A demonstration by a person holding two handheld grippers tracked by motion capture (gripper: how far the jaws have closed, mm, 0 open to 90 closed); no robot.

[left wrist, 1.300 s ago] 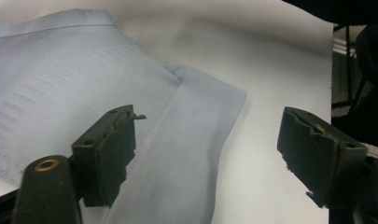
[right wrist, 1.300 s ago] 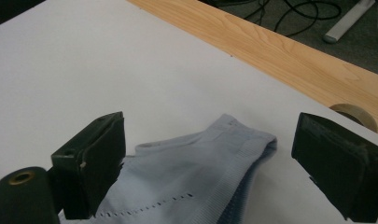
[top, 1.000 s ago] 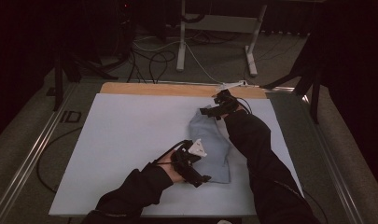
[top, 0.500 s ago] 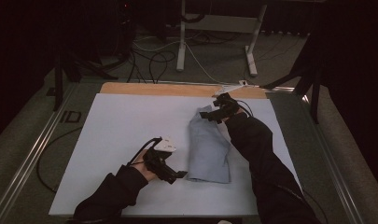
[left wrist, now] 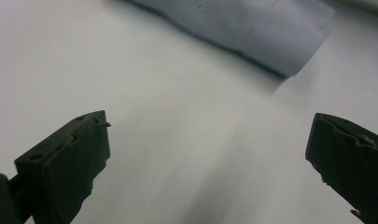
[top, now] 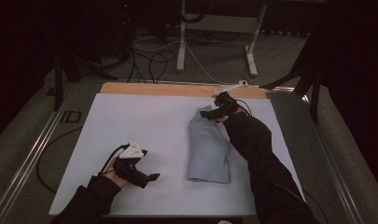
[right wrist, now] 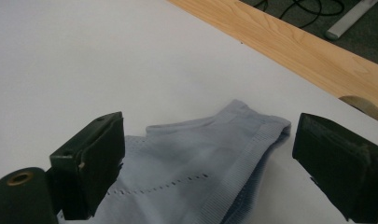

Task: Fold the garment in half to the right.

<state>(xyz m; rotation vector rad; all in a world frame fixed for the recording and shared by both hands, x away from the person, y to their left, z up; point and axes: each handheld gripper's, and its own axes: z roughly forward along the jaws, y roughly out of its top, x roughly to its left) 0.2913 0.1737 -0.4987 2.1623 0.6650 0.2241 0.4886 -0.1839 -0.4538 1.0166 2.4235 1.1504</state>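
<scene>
Your left gripper [top: 141, 173] has pulled back off the folded cloth [top: 208, 148] since a second ago; its fingers stand wide over bare tabletop [top: 144, 121], the cloth well ahead of them. Your right gripper [top: 218, 108] hovers with fingers wide, the cloth's far ribbed end between them. Folding looks largely done; perhaps only tidying remains. No containers visible.
</scene>
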